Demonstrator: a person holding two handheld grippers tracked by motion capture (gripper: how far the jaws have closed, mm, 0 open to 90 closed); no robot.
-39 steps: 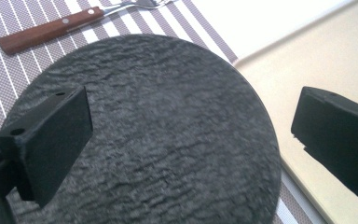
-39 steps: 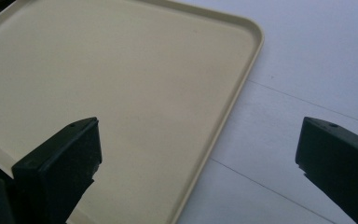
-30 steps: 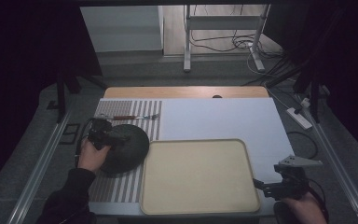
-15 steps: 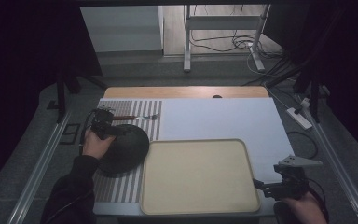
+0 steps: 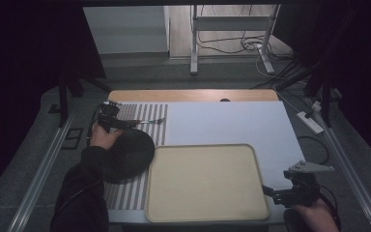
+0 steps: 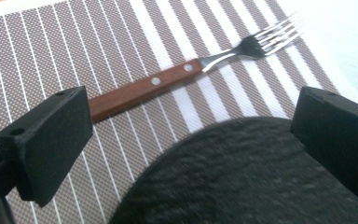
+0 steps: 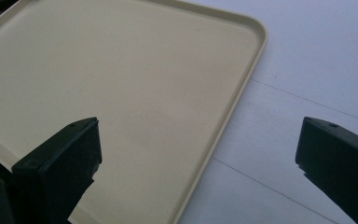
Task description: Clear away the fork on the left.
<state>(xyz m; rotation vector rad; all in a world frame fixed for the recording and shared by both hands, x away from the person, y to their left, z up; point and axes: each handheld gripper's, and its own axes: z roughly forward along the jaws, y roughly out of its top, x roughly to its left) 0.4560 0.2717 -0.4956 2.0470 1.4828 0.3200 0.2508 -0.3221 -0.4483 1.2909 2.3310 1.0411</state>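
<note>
A dark round plate lies on a striped placemat at the table's left. A fork with a brown wooden handle lies on the mat just beyond the plate; in the high view the fork points right. My left gripper hovers at the plate's far left rim, close to the fork's handle end, open with nothing between its jaws. A large beige tray sits at the front centre. My right gripper is open over the tray's right edge.
A white sheet covers the table right of the mat, with a wooden strip along the far edge. Metal rails run down both sides of the table. A stand and cables lie on the floor beyond.
My left gripper has moved away from me along the plate's left rim toward the fork's handle. The right gripper has stayed put.
</note>
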